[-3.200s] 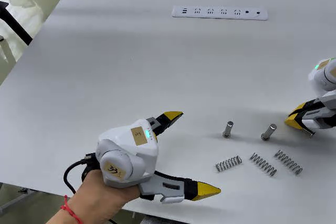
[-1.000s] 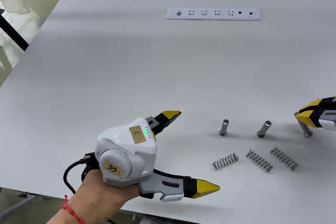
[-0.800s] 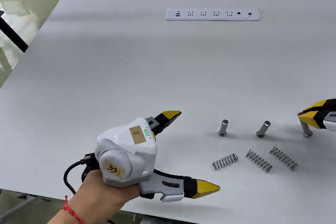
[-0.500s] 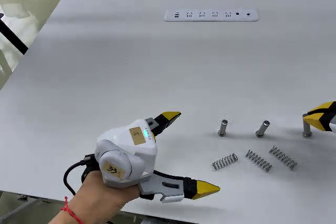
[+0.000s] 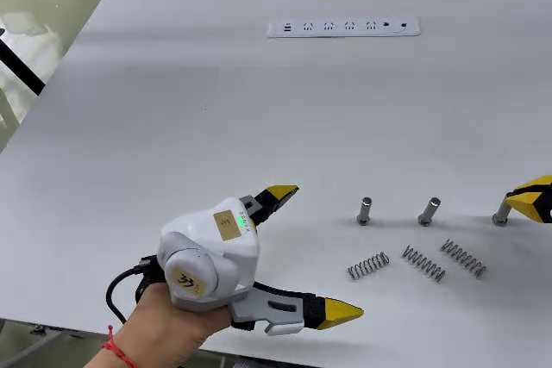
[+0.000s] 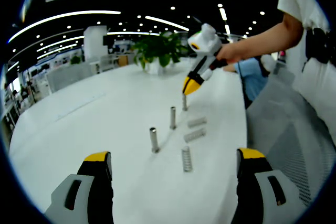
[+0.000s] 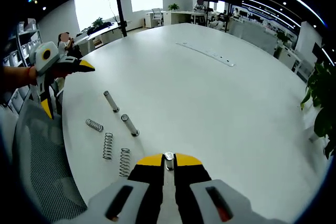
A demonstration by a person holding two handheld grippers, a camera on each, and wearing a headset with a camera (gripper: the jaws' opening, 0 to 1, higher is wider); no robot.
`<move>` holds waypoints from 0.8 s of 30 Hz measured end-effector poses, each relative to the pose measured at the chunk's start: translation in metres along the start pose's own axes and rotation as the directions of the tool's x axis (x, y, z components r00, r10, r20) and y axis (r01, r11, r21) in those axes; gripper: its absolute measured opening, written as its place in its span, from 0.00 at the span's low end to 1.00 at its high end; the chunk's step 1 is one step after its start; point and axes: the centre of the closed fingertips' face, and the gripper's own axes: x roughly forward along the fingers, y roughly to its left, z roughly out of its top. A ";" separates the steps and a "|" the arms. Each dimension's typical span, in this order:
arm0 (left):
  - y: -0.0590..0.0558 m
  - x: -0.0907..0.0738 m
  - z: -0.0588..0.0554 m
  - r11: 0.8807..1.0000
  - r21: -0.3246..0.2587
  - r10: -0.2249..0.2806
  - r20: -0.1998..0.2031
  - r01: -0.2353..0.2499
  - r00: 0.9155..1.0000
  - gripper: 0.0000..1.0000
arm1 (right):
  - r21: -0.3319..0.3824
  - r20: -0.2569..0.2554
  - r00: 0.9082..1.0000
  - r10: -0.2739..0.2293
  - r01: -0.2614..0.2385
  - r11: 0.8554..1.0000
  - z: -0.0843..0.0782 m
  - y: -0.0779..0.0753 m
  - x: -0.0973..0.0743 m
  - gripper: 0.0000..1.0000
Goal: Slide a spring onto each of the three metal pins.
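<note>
Gripping the rightmost pin [image 5: 500, 211] by its top with the right gripper's [image 5: 530, 202] narrow jaws

The left gripper [image 5: 315, 249] is hovering left of the row, jaws wide and empty. That pin is leaning, so a careless release risks tipping it onto the springs [image 5: 423, 264]. Three pins [image 5: 429, 210] are standing on the table [image 5: 259, 84]; three springs are lying just in front, none threaded.

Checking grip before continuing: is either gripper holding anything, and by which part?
The right gripper is shut on a metal pin, near its top end. The left gripper is open and holds nothing.
</note>
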 end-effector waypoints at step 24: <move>-0.001 0.002 0.001 1.000 -0.002 -0.005 0.003 0.005 1.000 1.00 | -0.019 -0.018 1.000 0.007 -0.008 1.000 -0.004 0.004 -0.003 0.08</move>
